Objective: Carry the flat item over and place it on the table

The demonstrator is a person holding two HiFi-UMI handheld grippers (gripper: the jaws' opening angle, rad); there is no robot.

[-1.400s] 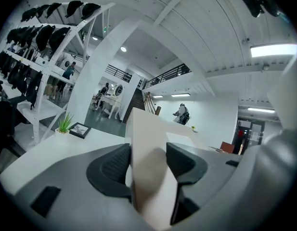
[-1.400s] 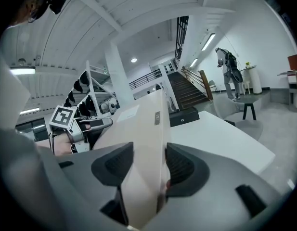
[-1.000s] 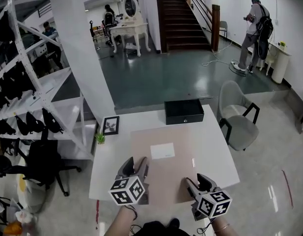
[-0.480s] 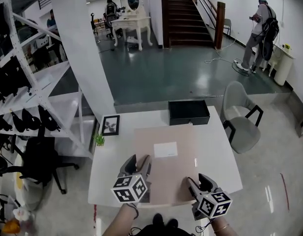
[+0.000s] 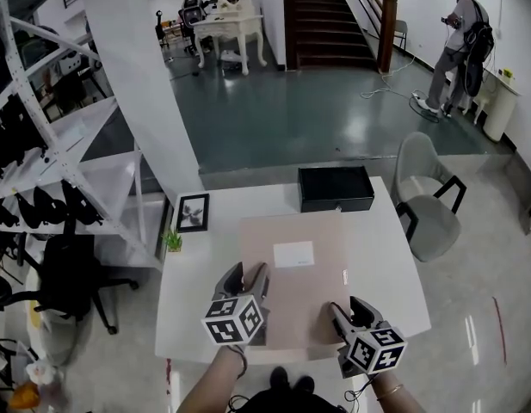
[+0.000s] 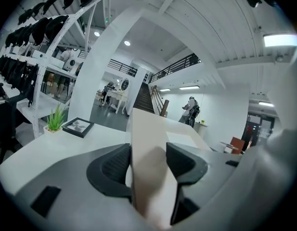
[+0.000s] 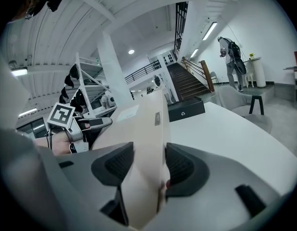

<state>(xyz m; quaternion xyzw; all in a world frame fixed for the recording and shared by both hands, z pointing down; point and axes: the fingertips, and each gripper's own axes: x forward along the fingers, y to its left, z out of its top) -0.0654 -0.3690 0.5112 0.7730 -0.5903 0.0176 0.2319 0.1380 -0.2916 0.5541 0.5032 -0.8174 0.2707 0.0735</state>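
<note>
Both forearms reach forward from the bottom of the head view, the left wrist point(image 5: 215, 379) bare and the right wrist point(image 5: 387, 392) wearing a thin band. The left gripper point(image 5: 248, 275) and the right gripper point(image 5: 351, 311) sit side by side, marker cubes facing up. Each has its jaws pressed against the near edge of the flat item point(image 5: 299, 304), one at either corner.

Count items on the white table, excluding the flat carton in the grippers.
3: black box at the far edge, picture frame at the far left corner, small potted plant beside it on the left edge. The carton could hide more.
</note>
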